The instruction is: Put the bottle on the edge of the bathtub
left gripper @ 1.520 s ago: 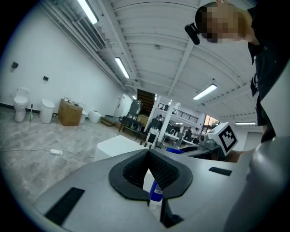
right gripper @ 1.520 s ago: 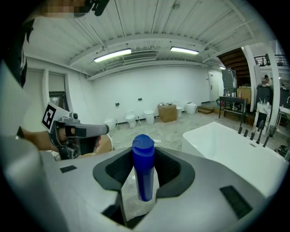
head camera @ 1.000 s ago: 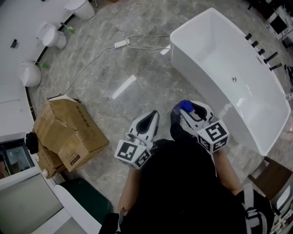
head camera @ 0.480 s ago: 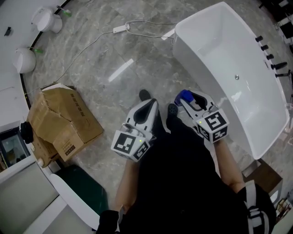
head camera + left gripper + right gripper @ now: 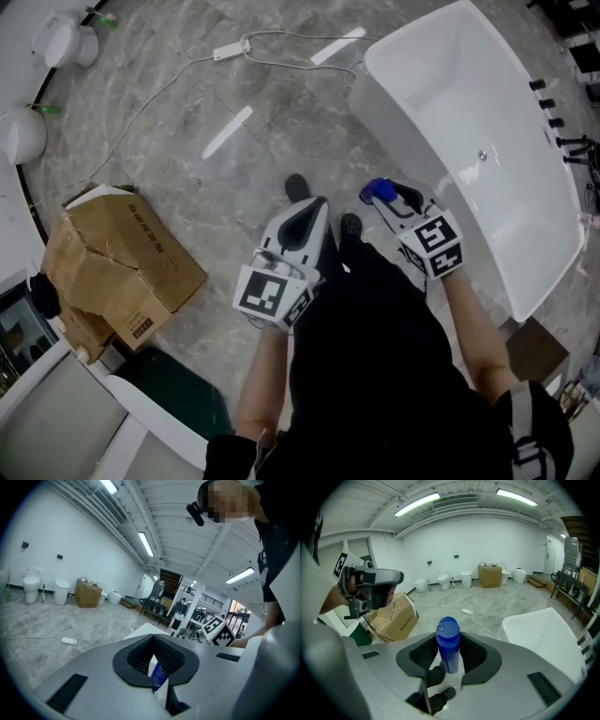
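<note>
Grey marble floor (image 5: 187,178), white bathtub (image 5: 403,122) upper right of head view. Right tool (image 5: 449,651) clamps blue bottle (image 5: 378,191) upright by body, cap clear, mid-frame just left of tub rim, seemingly ready for set-down. Left tool (image 5: 312,210) closed, empty, lower left of bottle, out of way.

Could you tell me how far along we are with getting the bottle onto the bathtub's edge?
Done: the blue bottle is picked up, clamped between the jaws of the right gripper. In hand: it is held above the floor beside the bathtub, whose rim lies just to the right. Left: bring it over the rim, set it down and open the jaws.
</note>
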A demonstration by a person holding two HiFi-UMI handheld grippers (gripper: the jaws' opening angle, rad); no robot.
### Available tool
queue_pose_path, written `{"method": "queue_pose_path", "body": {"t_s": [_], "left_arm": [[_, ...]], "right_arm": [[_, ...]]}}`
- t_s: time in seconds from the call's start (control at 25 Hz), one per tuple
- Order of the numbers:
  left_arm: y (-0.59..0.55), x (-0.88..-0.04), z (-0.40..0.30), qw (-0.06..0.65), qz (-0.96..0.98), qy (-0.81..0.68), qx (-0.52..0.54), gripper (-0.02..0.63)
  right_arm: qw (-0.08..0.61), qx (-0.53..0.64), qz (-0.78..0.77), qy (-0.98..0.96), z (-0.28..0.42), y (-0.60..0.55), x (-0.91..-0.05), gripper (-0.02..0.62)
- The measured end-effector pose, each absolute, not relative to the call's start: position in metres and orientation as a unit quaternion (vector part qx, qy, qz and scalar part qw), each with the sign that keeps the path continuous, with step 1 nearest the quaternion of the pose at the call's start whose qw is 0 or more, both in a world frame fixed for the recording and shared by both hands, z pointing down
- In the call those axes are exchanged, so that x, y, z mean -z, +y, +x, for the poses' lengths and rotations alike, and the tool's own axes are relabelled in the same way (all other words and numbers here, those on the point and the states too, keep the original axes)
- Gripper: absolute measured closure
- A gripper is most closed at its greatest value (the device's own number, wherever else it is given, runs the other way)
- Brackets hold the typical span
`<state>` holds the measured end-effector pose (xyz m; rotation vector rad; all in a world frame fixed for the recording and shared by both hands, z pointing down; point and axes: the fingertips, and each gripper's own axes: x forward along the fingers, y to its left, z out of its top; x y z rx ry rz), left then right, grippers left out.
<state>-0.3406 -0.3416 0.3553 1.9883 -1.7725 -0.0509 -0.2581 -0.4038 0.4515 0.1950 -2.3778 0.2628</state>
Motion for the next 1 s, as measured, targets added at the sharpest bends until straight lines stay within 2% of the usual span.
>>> {"method": "queue_pose_path", "body": {"t_s": [0.2,0.56,0.84,1.0], "left_arm": [[-0.379,-0.388,-0.396,0.252,0.737,-0.627,0.004,0.592],[-0.433,-0.449,-0.469,0.277,0.769,-0.575,-0.014,0.592],[-0.458,-0.533,-0.49,0.312,0.772,-0.552,-0.042,0.592],[-0.472,-0.583,-0.498,0.331,0.756,-0.565,-0.014,0.592]], "right_arm": [[0.394,-0.132,0.106,-0.903,-0.299,-0.439,-0.494,0.449],[0.435,-0.12,0.147,-0.88,-0.369,-0.5,-0.584,0.451],[0.477,-0.113,0.135,-0.861,-0.392,-0.533,-0.684,0.451],[0.494,-0.095,0.125,-0.855,-0.399,-0.544,-0.742,0.451]]}}
